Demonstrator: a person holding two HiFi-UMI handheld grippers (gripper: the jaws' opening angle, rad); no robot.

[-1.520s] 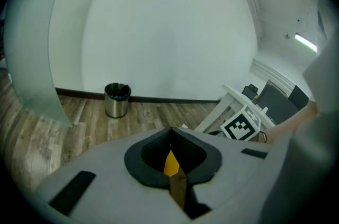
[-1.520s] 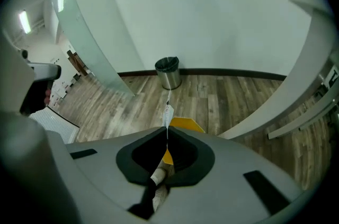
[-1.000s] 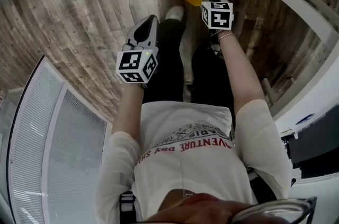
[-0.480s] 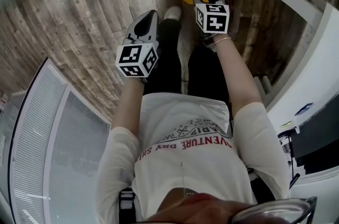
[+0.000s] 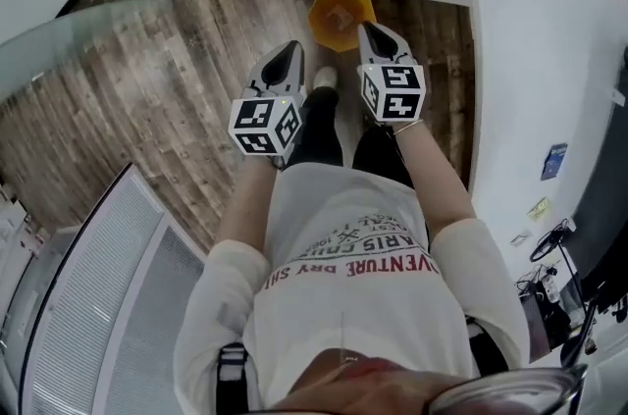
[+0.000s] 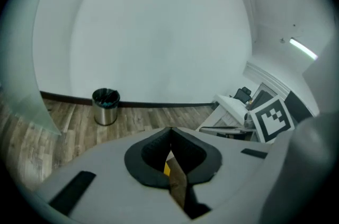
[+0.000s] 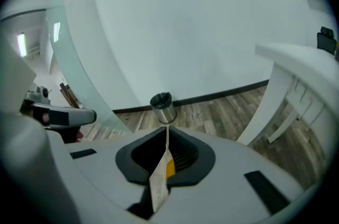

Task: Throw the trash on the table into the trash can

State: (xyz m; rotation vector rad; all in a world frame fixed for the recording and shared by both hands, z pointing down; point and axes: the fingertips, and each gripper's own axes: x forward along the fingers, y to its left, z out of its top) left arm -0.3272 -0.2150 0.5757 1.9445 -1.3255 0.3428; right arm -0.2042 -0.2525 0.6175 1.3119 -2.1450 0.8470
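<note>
Fingers (image 5: 278,75) closed, left gripper (image 5: 293,47), right gripper (image 5: 364,28), trash can (image 5: 325,26) ahead

We see an orange octagonal plastic trash can (image 5: 322,23), upright on the wooden floor (image 5: 196,60), open-topped, a small pale scrap (image 5: 342,14) lying inside.

Flat, bright indoor light, no hard shadows. Head view: fisheye bows the floorboards around the orange trash can (image 5: 340,16); white table (image 5: 530,60) right of it nearly blown out. Gripper views: black vignetted corners, foreground soft.
</note>
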